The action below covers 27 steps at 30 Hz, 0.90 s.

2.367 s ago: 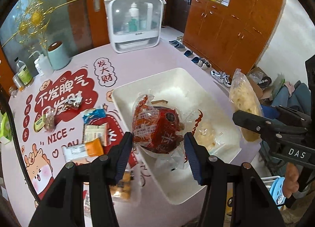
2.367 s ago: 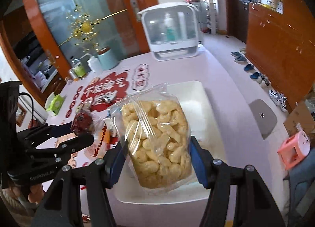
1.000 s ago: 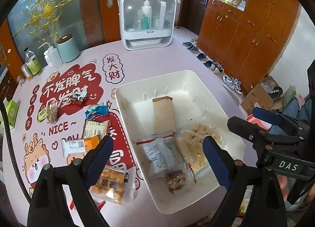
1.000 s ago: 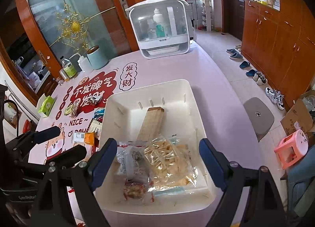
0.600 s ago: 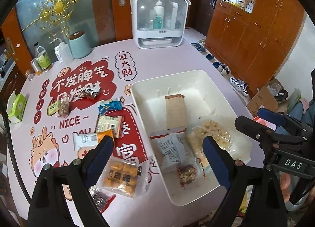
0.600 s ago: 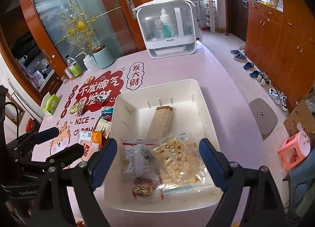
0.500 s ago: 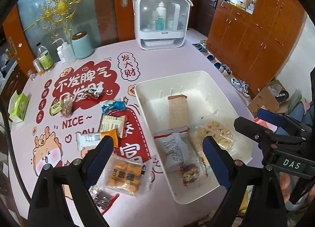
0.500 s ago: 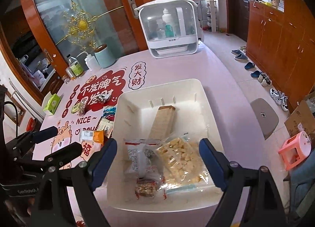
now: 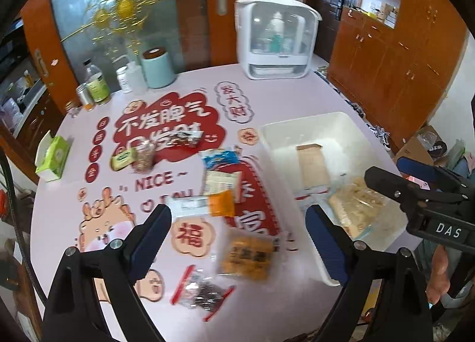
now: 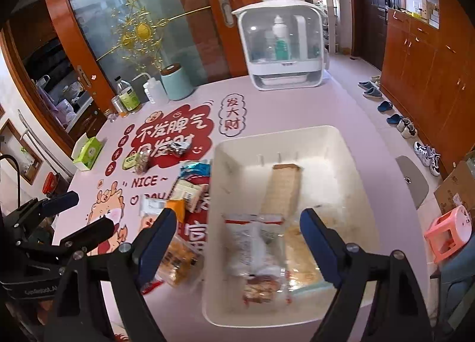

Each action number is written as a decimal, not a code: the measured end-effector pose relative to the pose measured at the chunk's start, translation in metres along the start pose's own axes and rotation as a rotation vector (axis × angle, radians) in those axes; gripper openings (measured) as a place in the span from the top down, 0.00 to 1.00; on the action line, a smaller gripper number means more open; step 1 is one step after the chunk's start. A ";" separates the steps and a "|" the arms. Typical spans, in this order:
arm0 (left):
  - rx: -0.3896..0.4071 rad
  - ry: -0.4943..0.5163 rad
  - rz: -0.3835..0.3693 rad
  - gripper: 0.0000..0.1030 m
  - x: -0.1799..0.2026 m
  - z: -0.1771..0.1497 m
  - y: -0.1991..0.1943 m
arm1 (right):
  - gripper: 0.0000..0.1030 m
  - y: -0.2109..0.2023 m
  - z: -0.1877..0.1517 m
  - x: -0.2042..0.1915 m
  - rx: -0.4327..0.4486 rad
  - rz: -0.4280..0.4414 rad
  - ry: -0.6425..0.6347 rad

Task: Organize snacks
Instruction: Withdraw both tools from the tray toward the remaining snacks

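Note:
A white bin (image 9: pixel 273 130) (image 10: pixel 221 150) stands on the pink table and holds a brown box (image 10: pixel 282 187), a clear bag of yellow puffs (image 9: pixel 356 205), a white packet (image 10: pixel 252 238) and a small red packet (image 10: pixel 261 288). Loose snacks lie left of it: an orange cracker pack (image 9: pixel 246 256), a dark packet (image 9: pixel 202 291), a white-and-orange bar (image 9: pixel 204 207), a beige pack (image 9: pixel 221 181), a blue packet (image 9: pixel 219 159). My left gripper (image 9: pixel 237 241) is open and empty above the cracker pack. My right gripper (image 10: pixel 237 244) is open and empty above the bin's near end.
A white cabinet with bottles (image 9: pixel 276 39) stands at the table's far edge. A teal canister (image 9: pixel 157 67), bottles (image 9: pixel 96 84) and a green tissue box (image 9: pixel 53 158) line the far left. More small snacks (image 9: pixel 142 155) lie on the red print. A pink stool (image 10: pixel 448 232) stands on the floor at right.
Both grippers let their snack bags go into the bin and opened wide. The left gripper has since swung left over the loose snacks; the right one shifted slightly left.

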<state>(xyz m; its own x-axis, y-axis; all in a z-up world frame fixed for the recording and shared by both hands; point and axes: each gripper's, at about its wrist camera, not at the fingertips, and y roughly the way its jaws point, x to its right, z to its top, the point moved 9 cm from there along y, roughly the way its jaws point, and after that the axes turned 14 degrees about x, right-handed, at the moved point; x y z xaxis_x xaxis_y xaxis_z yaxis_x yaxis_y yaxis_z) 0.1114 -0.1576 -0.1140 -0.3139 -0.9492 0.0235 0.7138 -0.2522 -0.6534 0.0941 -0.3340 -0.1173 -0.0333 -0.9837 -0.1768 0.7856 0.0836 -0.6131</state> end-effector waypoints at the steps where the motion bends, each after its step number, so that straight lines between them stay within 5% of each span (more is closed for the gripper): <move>1: 0.000 -0.004 0.002 0.12 -0.008 0.000 -0.001 | 0.16 0.002 0.001 -0.009 0.001 -0.001 -0.002; 17: 0.047 -0.054 0.068 0.12 -0.203 0.020 0.002 | 0.16 0.039 0.009 -0.131 -0.016 -0.059 -0.031; 27: 0.067 0.000 0.043 0.12 -0.284 0.057 0.022 | 0.17 0.082 0.037 -0.194 -0.044 0.005 -0.008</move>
<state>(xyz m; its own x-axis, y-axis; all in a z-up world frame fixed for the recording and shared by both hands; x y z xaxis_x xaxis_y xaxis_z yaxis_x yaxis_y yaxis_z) 0.2521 0.0954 -0.0917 -0.2820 -0.9594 -0.0036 0.7671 -0.2232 -0.6014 0.1876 -0.1417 -0.1048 -0.0248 -0.9845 -0.1739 0.7580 0.0949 -0.6453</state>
